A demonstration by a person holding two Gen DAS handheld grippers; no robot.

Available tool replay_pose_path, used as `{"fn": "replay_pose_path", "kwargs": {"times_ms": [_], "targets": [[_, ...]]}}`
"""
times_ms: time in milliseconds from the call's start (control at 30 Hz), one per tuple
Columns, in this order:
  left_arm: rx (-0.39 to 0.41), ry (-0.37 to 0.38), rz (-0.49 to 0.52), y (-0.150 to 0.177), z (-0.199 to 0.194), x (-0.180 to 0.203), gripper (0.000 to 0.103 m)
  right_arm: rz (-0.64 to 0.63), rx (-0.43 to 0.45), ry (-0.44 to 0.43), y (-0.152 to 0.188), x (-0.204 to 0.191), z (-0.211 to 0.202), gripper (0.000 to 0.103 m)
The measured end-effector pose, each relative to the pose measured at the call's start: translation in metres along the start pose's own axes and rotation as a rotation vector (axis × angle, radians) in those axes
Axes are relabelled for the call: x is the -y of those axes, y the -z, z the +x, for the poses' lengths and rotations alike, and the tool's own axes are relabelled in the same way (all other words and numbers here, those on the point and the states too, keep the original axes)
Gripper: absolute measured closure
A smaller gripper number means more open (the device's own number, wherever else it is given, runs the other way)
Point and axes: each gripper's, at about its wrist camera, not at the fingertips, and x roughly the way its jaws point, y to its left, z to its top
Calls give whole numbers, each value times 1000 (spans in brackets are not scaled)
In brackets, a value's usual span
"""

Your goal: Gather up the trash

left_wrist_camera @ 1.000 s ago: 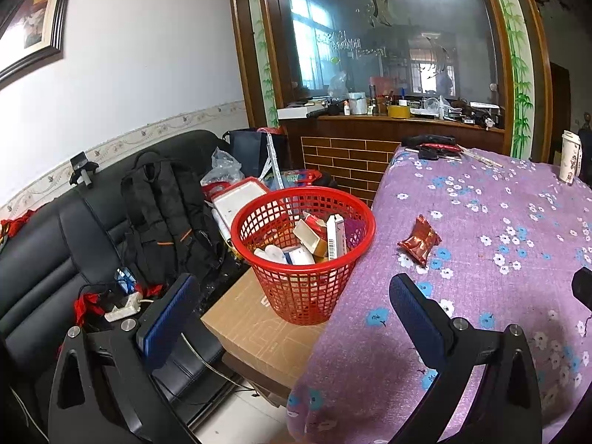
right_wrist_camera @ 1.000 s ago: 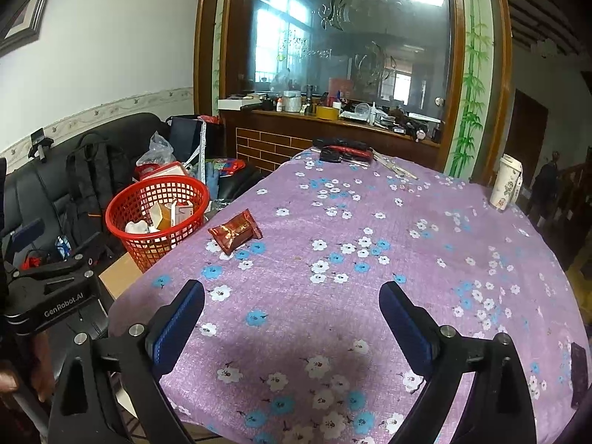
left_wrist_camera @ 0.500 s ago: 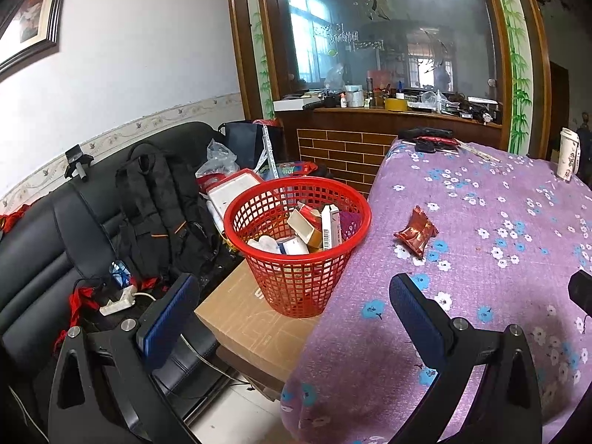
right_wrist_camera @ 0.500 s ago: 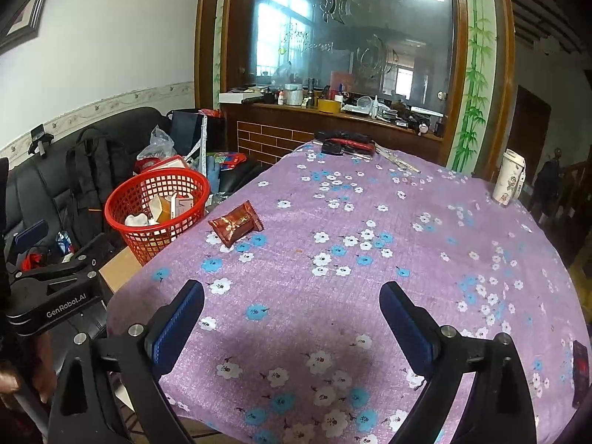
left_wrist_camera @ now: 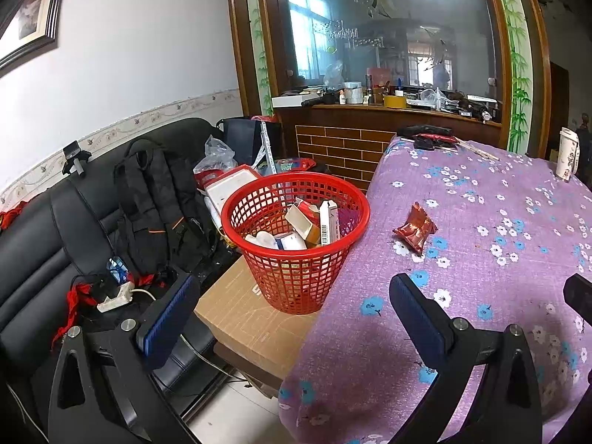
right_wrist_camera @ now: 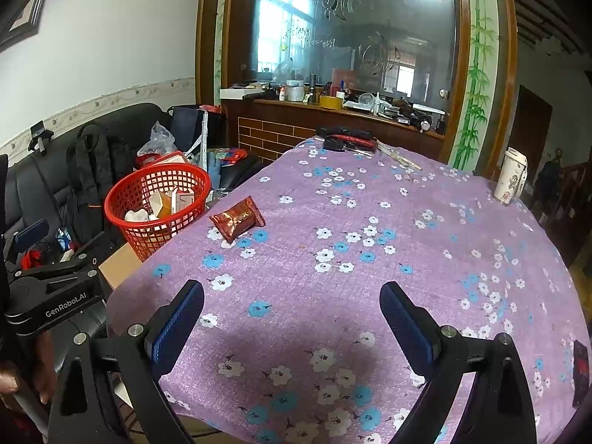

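Jaws of both the left gripper (left_wrist_camera: pixel 292 318) and the right gripper (right_wrist_camera: pixel 292 318) stand wide apart and hold nothing. One red-brown wrapper (right_wrist_camera: pixel 237 218) lies on the desk (right_wrist_camera: pixel 370 259) near its left edge, just right of the red basket (left_wrist_camera: pixel 296 240), which already holds boxes and scraps. Judging by this, only that wrapper is left.

A lived-in home — black sofa (left_wrist_camera: pixel 55 229), flowered tablecloth (right_wrist_camera: pixel 370 259), cluttered brick-fronted counter (right_wrist_camera: pixel 296 125).
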Motion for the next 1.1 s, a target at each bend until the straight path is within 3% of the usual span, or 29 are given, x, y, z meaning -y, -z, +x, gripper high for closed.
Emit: {"fn": "replay_pose_path", "kwargs": {"times_ms": [1100], "targets": [[2,13,13,-1,-3,10,1,13,-10,1,4,4,3,5]]}}
